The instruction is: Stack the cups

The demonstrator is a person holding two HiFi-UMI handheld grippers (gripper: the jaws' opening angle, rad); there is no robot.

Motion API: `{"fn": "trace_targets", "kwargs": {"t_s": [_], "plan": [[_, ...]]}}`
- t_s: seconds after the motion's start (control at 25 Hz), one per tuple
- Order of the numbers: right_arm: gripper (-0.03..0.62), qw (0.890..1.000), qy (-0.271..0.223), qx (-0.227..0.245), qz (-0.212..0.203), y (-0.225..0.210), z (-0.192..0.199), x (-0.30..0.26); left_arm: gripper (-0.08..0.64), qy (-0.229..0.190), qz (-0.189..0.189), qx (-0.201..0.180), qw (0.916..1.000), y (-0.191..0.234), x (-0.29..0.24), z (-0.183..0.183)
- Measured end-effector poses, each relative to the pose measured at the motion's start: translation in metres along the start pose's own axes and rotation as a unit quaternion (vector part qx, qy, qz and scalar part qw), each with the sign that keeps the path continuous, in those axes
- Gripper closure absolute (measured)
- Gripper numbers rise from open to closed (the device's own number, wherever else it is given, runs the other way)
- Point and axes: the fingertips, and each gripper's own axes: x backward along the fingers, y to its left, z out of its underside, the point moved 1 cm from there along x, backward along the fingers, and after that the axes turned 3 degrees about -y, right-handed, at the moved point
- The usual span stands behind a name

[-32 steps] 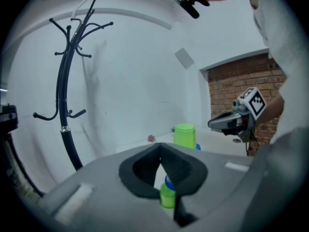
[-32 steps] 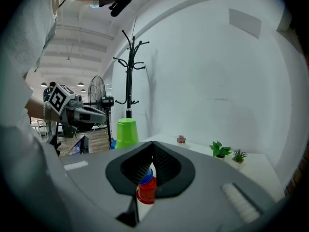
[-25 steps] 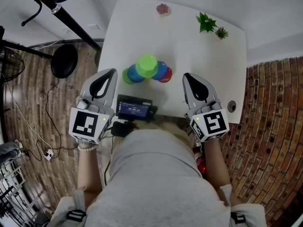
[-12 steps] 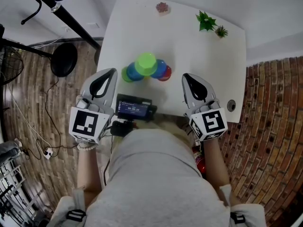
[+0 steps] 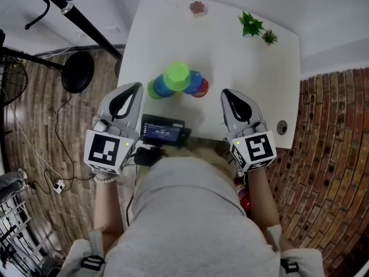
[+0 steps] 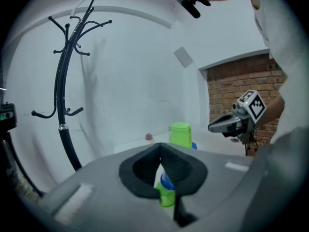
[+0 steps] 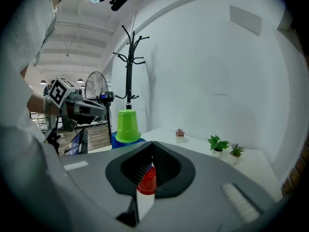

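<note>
Hovering at the near edge of a white table (image 5: 253, 74), short of clustered cups (image 5: 177, 78), the left gripper (image 5: 136, 88) and right gripper (image 5: 225, 93) show jaws pressed together, empty.

Left gripper (image 6: 161, 149) sits bottom center, jaws together. Green cup (image 6: 180, 134) just above it, coat rack (image 6: 65, 81) left, right gripper (image 6: 213, 127) mid-right.

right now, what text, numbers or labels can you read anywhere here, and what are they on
No text can be read.
Screen of the small device in front of the person: pale characters, too small to read.
Marker cubes on the left gripper and right gripper: black-and-white square patterns, no letters.
Cups: plain, no print visible.
</note>
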Motion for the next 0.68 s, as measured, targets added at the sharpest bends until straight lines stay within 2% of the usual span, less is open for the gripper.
{"fn": "trace_targets", "kwargs": {"t_s": [0.68], "plan": [[0.589,1.000,-0.001,0.006,-0.003,0.0007,-0.0005,-0.0002,0.563,-0.009,0.003,-0.008,0.9999,0.0003,-0.0020,-0.0016]]}}
